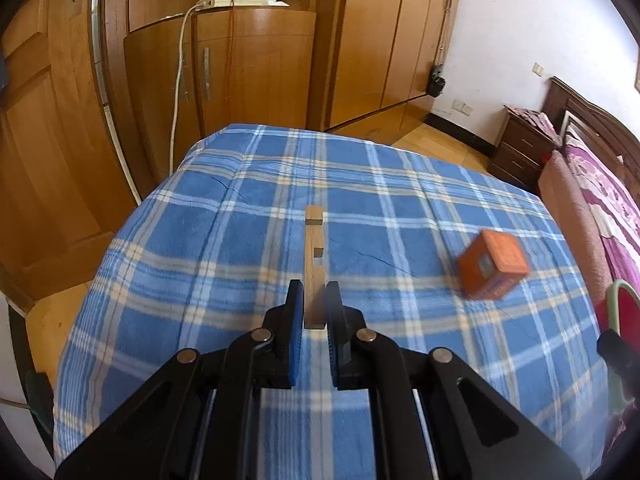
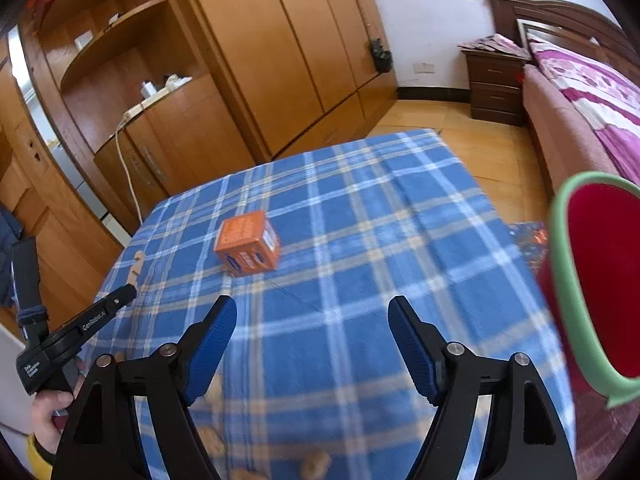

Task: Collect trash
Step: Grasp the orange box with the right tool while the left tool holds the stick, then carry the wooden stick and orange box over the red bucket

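Notched wooden stick pinched in my left tongs, orange box loose on the plaid table.

The stick is a pale, slim, square-edged strip with small dark cut-outs, clamped at its near end between the ribbed blue pads and pointing out above the fuzzy blue-and-white checked cloth. My right tongs stand spread with nothing between them. Ahead of them sits the cube-shaped orange cardboard box with printed faces. At my right, a red bin with a smooth green rim.
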{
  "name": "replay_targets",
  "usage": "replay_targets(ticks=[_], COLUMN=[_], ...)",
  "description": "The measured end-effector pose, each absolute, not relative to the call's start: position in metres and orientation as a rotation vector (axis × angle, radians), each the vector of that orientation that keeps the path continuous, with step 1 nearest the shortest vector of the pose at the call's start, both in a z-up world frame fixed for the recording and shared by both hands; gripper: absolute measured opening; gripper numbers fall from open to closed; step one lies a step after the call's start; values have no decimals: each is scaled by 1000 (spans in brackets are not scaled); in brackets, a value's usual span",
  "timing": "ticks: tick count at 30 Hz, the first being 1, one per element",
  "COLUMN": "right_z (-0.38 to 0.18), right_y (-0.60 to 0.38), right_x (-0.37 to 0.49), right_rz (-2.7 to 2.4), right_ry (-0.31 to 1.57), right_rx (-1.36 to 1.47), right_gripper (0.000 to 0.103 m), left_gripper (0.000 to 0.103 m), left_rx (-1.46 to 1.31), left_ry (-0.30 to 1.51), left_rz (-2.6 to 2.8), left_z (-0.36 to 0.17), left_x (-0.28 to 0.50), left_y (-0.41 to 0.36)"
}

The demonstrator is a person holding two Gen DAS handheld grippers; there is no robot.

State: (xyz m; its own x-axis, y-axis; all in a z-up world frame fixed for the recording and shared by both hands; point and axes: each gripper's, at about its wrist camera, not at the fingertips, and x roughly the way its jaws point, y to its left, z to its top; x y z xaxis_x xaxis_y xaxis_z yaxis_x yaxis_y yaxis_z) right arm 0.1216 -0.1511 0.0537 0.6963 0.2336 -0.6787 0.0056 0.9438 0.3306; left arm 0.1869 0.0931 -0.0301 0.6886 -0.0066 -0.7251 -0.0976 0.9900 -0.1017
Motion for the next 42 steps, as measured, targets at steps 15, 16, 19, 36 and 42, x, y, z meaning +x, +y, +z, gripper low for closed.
replay_targets(ticks=[15,16,19,36,42], right_z=[31,29,23,9,19], right_y=[-89,-84,-77,-78,-86], right_x=[194,199,211,231,216], right_rz=[183,178,168,135,154], right_ry=[865,872,893,899,880], right_rx=[278,263,235,213,246], right_gripper=[79,79,79,54,54], left_gripper=[10,10,10,10,10], left_rx=[-167,-172,-177,-178,-178], left_ry=[842,846,851,857,853], left_rz=[98,95,86,77,62], left_z=[-54,-55,-57,-60,-55], left_x=[214,215,216,219,215], left_y=[107,107,107,105,102])
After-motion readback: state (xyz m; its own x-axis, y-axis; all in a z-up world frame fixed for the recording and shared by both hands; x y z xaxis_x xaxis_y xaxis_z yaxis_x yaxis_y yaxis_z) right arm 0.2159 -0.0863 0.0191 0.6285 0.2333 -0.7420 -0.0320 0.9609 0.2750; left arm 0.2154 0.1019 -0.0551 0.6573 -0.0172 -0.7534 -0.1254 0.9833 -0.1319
